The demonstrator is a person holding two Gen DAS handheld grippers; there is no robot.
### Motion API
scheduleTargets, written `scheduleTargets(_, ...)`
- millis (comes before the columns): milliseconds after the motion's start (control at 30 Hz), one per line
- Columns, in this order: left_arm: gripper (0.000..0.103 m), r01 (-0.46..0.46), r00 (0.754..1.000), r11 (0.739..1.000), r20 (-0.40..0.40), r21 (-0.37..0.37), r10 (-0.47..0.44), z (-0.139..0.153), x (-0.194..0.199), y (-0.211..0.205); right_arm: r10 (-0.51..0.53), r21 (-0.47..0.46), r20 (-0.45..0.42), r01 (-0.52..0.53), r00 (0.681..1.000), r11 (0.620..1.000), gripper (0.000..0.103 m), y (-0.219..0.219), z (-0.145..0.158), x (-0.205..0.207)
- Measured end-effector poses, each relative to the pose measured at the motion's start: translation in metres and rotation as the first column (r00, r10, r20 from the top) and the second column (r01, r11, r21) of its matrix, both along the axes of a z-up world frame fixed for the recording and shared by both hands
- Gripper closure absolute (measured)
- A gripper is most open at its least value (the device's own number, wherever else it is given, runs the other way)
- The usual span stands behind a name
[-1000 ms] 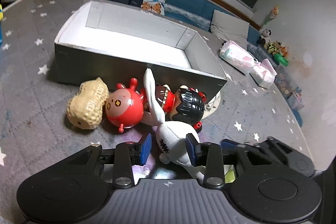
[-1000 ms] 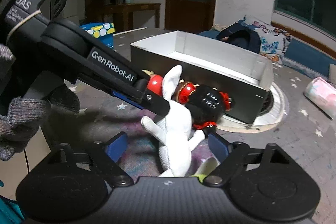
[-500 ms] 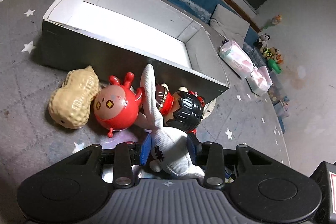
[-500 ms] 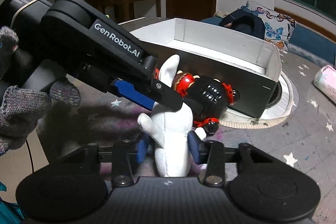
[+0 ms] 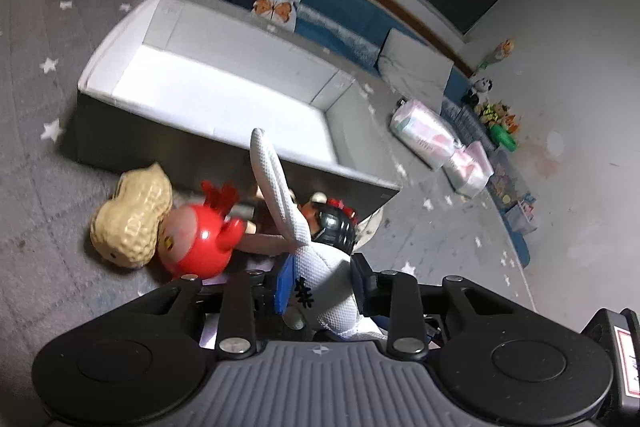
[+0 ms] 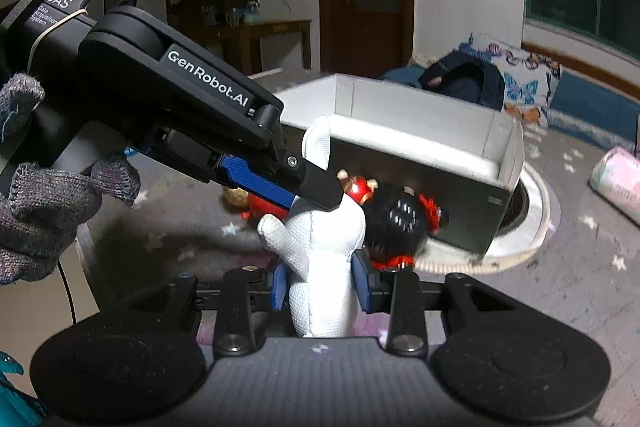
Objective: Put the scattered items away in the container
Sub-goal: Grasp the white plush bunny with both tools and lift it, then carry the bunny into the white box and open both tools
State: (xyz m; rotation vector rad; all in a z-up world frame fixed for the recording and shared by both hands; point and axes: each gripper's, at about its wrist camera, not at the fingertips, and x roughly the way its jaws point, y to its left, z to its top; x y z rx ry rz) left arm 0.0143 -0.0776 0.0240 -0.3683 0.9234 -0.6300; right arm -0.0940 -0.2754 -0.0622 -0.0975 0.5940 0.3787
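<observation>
Both claws have closed since a second ago: left claw (image 5: 320, 285) and right claw (image 6: 320, 285) each pinch the white rabbit (image 5: 326, 279), lifted for carrying. Peanut (image 5: 130, 219), red toy (image 5: 198, 241) and black-haired doll (image 6: 396, 223) lie against the container (image 5: 224, 95).

From my right wrist camera, the side of my left gripper (image 6: 316, 195) reads "GenRobot.AI" in white letters along its black arm. Behind it, the dark housing (image 6: 80, 3) carries "DAS" with smaller lines beneath, "Data Acquisition System", barely legible. In my left wrist view, a red-bordered white label (image 5: 628, 363) at the frame's right edge shows writing too cropped to read.
</observation>
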Motion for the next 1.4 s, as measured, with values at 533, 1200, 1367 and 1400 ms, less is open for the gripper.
scheduleTargets(533,0.074,-0.028,0.991,0.998,0.129,-0.052,0.034,0.050,0.016,0.006,0.032,-0.006,0.106,-0.031,0.994,0.999,0.070,-0.005,0.042,0.025)
scheduleTargets(1200,0.075,-0.145,0.980,0.986,0.126,-0.084,0.155,0.047,0.133,-0.005,0.149,-0.254,0.061,-0.129,0.987,0.959,0.070,-0.005,0.054,0.175)
scheduleTargets(1367,0.075,-0.158,0.985,0.986,0.060,-0.051,0.161,0.017,0.152,-0.005,0.171,-0.290,-0.055,-0.180,0.984,0.940,0.072,-0.001,0.026,0.213)
scheduleTargets(1400,0.075,-0.162,0.985,0.986,0.047,-0.043,0.164,0.011,0.156,-0.005,0.175,-0.298,-0.072,-0.189,0.982,0.936,0.072,-0.001,0.021,0.218)
